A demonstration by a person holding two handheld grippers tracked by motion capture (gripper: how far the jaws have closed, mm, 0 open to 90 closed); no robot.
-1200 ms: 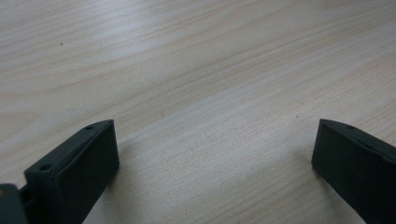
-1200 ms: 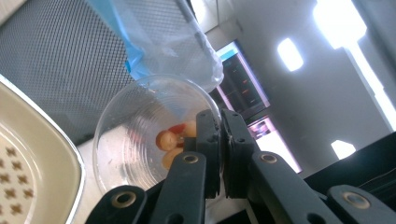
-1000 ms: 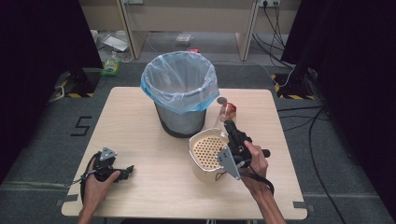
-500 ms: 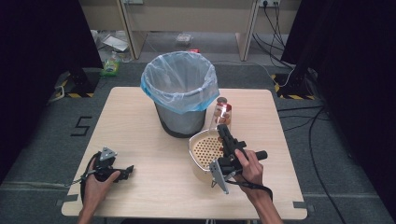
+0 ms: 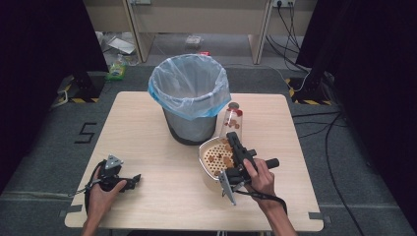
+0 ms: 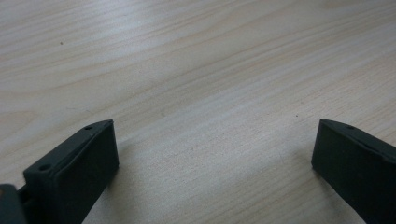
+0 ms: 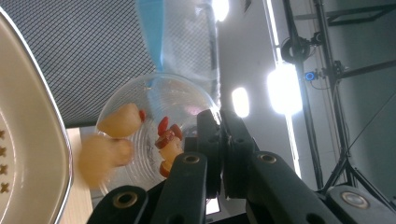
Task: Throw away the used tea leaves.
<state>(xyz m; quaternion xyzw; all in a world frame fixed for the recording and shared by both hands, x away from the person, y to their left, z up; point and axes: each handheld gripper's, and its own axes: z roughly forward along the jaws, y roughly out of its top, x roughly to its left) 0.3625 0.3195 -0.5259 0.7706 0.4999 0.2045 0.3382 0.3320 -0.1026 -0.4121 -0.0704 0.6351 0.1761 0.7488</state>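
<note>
My right gripper is shut on the rim of a clear plastic cup, held tilted beside the bin. In the right gripper view the cup shows pale and red food pieces, and two pale pieces are blurred in mid-fall at its mouth. Just below stands a white perforated basket with brownish pieces in it; its rim fills the left edge. My left gripper rests open on the table's front left, nothing between its jaws.
A grey mesh bin lined with a pale blue bag stands at the table's middle back, close to the cup. The wooden table ends just below both hands. Cables and floor clutter lie beyond the far edge.
The right hand has turned and tipped the cup further over the basket, and food pieces now lie in the basket. The left gripper has not moved.
</note>
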